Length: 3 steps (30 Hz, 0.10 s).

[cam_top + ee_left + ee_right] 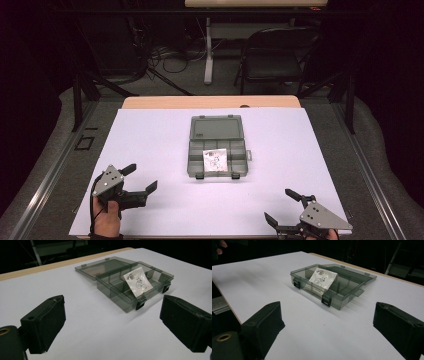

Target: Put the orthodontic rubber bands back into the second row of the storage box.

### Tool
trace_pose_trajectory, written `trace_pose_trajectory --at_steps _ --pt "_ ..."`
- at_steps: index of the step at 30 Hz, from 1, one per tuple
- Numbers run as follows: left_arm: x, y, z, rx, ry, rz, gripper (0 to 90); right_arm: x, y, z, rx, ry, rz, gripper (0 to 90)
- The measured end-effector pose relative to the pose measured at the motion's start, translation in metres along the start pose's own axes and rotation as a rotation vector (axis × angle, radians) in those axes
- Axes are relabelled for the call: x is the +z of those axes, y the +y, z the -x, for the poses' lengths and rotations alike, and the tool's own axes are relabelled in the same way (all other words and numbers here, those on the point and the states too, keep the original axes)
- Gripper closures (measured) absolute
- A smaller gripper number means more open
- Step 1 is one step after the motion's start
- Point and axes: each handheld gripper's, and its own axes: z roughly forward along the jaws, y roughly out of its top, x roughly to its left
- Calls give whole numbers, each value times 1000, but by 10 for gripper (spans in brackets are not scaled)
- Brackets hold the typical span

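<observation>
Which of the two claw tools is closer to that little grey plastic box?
Left. The left gripper sits just off the box's near left corner; the right gripper is farther back, near the table's front edge.

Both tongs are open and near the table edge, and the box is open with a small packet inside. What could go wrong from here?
1. The packet leans tilted against a divider, not flat; a touch from the left tongs may tip it or push it out.
2. The open organizer box looks light, so it might slide on the smooth white table when pushed.
3. The lid lies flat behind; closing it over the raised packet may trap it.
</observation>
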Motion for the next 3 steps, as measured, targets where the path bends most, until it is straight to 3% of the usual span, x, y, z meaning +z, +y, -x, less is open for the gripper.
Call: trace_pose_trajectory --at_steps 3 --pt "1 0 -2 -5 4 -4 66 0 0 1 4 2 -1 81"
